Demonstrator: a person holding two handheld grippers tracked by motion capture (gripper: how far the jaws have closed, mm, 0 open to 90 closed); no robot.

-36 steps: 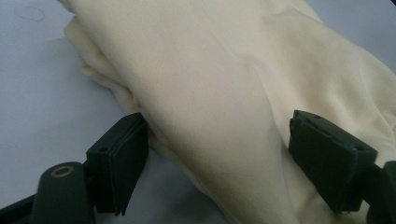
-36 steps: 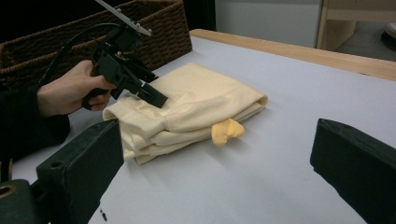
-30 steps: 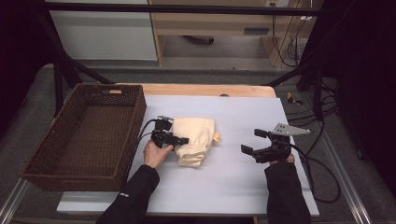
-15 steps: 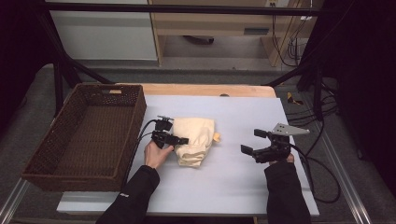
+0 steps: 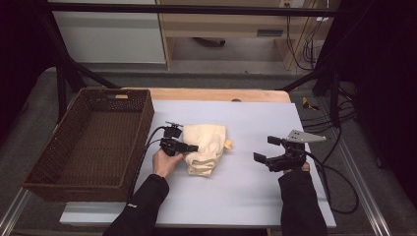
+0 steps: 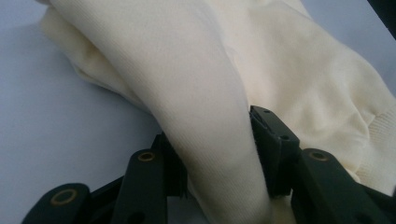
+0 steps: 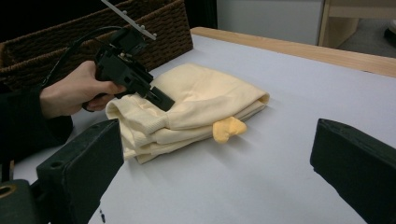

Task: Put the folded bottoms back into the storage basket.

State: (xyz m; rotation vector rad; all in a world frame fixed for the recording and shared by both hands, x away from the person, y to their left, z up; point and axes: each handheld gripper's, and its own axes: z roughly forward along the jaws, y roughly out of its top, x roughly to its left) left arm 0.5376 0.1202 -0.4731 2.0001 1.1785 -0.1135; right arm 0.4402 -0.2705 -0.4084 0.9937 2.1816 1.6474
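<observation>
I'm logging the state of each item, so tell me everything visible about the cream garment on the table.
The cream garment is a soft knit piece, folded into a thick bundle with ribbed edging and a small yellow-orange tab poking out on one side. It lies on the pale table surface, just right of the wicker basket. The left tool has just been closing, pinching a raised fold between its jaws.

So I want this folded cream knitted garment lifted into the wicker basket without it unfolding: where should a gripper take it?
Probably the thick rolled fold on the folded cream knitted garment, from its basket side, where the left gripper has just been closing its jaws around a ridge of cloth. That ridge stands proud and bundles several layers; the flat top offers nothing to pinch.
</observation>
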